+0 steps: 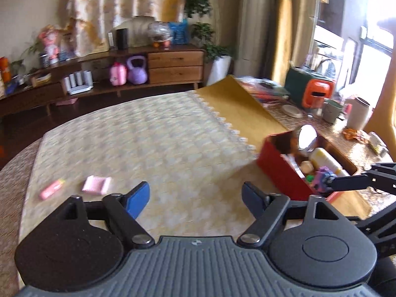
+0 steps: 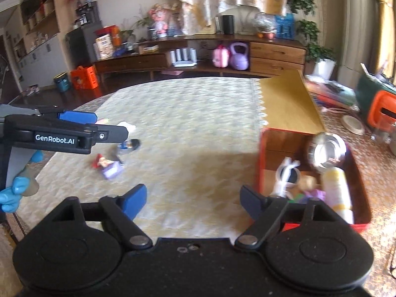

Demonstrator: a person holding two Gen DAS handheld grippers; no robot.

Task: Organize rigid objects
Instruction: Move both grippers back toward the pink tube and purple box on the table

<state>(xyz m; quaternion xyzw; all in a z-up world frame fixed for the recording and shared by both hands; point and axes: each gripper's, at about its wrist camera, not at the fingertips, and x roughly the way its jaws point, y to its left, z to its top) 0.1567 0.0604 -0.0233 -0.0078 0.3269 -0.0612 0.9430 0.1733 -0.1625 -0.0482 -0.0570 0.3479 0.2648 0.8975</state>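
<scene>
A red open box (image 1: pixel 279 170) (image 2: pixel 262 153) stands at the right of the table, holding a round steel tin (image 2: pixel 326 152), a cream bottle (image 2: pixel 337 193), a purple toy (image 2: pixel 314 194) and other small items. My left gripper (image 1: pixel 196 198) is open and empty above the tablecloth. A pink tube (image 1: pixel 52 188) and a pink packet (image 1: pixel 96 184) lie ahead to its left. My right gripper (image 2: pixel 193 199) is open and empty beside the box. Small toy figures (image 2: pixel 109 164) and a blue item (image 2: pixel 128 144) lie on the cloth at left.
The other gripper crosses the right wrist view at left (image 2: pixel 74 133), held by a blue-gloved hand (image 2: pixel 14 190). Cups, an orange device (image 1: pixel 318 92) and clutter sit at the table's right. A wooden sideboard (image 1: pixel 173 66) stands behind.
</scene>
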